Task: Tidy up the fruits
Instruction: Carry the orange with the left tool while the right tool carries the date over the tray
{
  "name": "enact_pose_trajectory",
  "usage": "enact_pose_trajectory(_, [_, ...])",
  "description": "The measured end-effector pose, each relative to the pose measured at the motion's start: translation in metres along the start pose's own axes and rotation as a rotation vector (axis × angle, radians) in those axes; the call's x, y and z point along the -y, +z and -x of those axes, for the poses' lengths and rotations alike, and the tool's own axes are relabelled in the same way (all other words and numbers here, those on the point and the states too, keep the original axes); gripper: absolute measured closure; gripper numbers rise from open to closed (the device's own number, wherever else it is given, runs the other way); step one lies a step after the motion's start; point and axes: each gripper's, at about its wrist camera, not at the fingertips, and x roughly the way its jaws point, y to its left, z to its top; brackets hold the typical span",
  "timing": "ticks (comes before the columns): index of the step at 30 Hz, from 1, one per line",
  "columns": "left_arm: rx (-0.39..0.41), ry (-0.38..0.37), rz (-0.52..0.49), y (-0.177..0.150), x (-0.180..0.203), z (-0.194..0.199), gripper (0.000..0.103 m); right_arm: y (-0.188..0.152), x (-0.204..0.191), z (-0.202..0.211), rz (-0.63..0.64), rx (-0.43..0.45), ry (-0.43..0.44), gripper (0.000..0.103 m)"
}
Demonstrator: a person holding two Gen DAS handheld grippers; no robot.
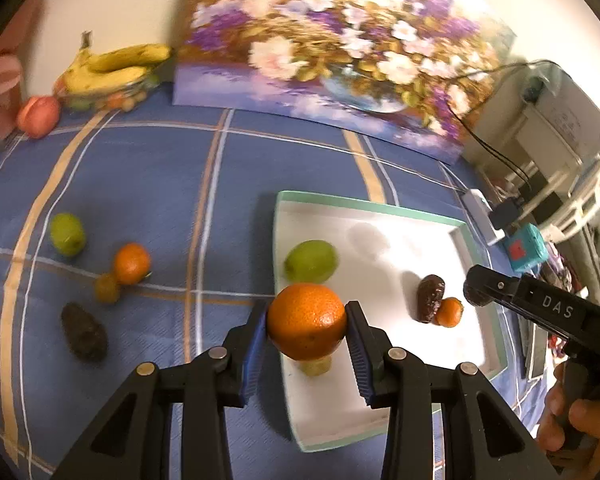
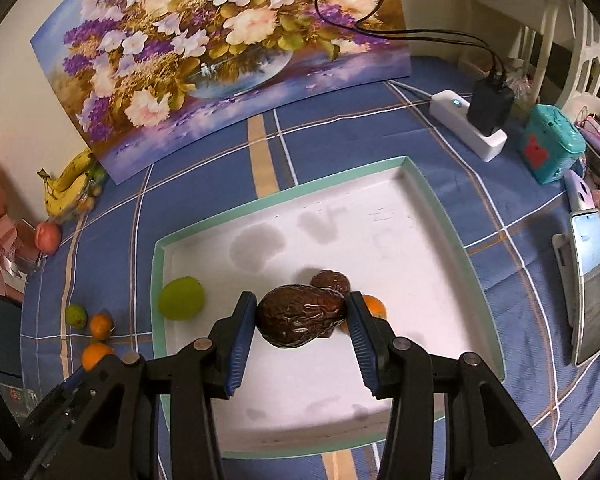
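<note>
My left gripper (image 1: 307, 322) is shut on an orange (image 1: 307, 321) and holds it above the near left edge of the white tray (image 1: 380, 216). My right gripper (image 2: 302, 316) is shut on a dark brown wrinkled fruit (image 2: 300, 316) above the tray's middle (image 2: 380, 248). In the tray lie a green fruit (image 1: 310, 261), a dark brown fruit (image 1: 430, 297) and a small orange (image 1: 449, 312); the green fruit (image 2: 181, 298), brown fruit (image 2: 331, 281) and small orange (image 2: 374, 307) show in the right wrist view too. The right gripper also shows in the left wrist view (image 1: 476, 290).
On the blue checked cloth left of the tray lie a green fruit (image 1: 67, 234), an orange (image 1: 131, 263), a small yellowish fruit (image 1: 107, 288) and a dark brown fruit (image 1: 84, 332). Bananas (image 1: 116, 66) and a floral painting (image 1: 340, 48) stand behind. A power strip (image 2: 466, 130), teal box (image 2: 550, 148) and phone (image 2: 590, 280) sit right.
</note>
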Motion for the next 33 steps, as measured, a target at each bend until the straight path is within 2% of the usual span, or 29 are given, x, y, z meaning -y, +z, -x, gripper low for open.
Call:
enact_pose_trajectory(8, [-0.014,0.012,-0.084,0.0,0.017,-0.024,0.063,0.0,0.009,-0.002,-0.018,-0.007,-0.002,0.055])
enact_pose_trajectory(13, [-0.032,0.035,-0.116,-0.003,0.022,-0.04,0.063,-0.006,0.018,-0.02,-0.019,-0.078,-0.033,0.055])
enact_pose_trajectory(18, [-0.046,0.054,-0.132,-0.005,0.023,-0.05,0.063,-0.014,0.025,-0.035,-0.015,-0.134,-0.05,0.055])
enact_pose_trajectory(33, [-0.107,0.076,-0.141,-0.011,0.022,-0.069,0.062,-0.025,0.025,-0.057,0.025,-0.218,-0.074,0.055])
